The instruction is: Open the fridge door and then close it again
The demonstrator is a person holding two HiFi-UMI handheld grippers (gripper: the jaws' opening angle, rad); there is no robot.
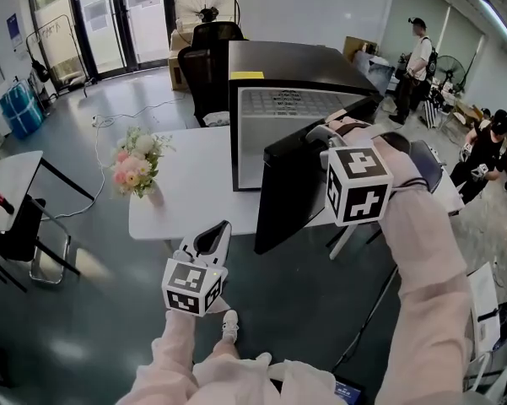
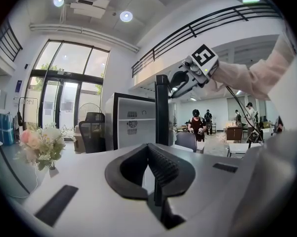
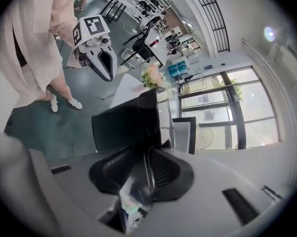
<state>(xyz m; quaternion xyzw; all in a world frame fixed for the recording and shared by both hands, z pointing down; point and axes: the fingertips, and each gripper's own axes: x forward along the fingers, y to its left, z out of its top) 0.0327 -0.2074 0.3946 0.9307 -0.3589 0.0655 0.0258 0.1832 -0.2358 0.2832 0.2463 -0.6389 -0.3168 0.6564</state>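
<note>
Two grippers are in my hands. My right gripper point(image 3: 147, 168) has its fingers closed narrow on the upper edge of the fridge door point(image 1: 288, 184). The door stands swung open towards me from the black fridge point(image 1: 291, 74) on the white table point(image 1: 194, 192). My left gripper point(image 1: 213, 241) hangs low in front of the table, well apart from the door, its fingers pressed together with nothing between them. Flowers point(image 1: 135, 163) stand on the table left of the fridge.

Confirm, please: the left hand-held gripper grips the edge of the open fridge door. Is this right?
No. The right hand-held gripper grips the edge of the open fridge door; the head view shows it. The left hand-held gripper holds nothing, away from the door.
</note>
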